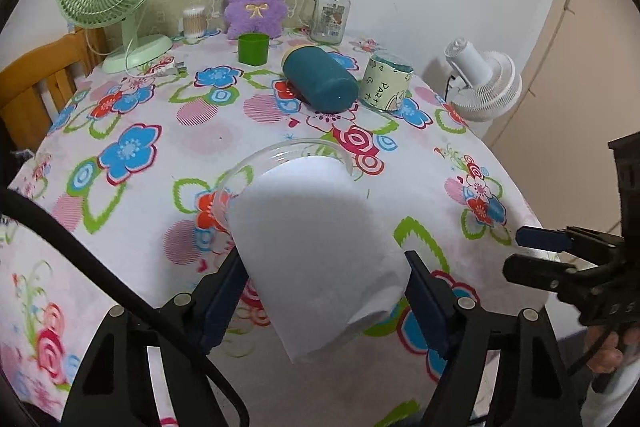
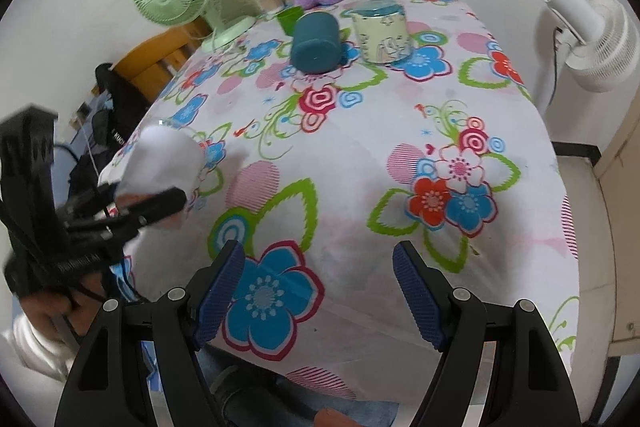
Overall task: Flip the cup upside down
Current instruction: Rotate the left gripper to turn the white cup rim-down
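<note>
Jaws of the left gripper (image 1: 326,291) were clamped on the white-wrapped clear cup (image 1: 308,227), tilted with its rim pointing away; right gripper (image 2: 320,291) gaped wide, empty, over the tablecloth (image 2: 360,147).

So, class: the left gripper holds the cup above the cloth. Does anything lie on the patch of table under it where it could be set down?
Nothing visible does. The cup is clamped in the left gripper, above bare tablecloth; the teal container lies farther back.

Black frames, blue ribbed fingers (image 2: 416,297), silver screws
</note>
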The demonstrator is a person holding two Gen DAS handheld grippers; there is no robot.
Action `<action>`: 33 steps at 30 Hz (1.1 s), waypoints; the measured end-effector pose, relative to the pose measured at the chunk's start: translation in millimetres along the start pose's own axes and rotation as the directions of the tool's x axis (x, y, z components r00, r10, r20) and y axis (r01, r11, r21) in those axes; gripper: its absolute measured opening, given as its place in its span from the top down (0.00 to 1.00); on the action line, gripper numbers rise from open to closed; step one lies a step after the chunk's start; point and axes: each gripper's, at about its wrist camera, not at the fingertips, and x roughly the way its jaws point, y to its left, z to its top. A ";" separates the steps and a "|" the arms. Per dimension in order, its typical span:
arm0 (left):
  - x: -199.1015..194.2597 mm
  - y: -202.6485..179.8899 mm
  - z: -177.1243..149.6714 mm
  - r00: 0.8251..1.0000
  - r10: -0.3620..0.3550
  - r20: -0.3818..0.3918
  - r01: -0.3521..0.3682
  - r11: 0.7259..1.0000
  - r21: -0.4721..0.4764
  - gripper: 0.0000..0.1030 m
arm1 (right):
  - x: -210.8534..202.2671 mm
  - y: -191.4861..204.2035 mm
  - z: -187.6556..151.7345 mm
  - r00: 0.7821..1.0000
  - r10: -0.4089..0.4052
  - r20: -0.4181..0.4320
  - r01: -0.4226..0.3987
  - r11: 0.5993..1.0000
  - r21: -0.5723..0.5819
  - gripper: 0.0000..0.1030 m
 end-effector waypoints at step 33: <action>34.8 38.1 28.5 0.595 -0.137 -0.792 0.183 0.983 -0.032 0.25 | 30.5 42.7 -9.3 0.994 0.071 -0.082 -0.082 0.986 -0.145 0.23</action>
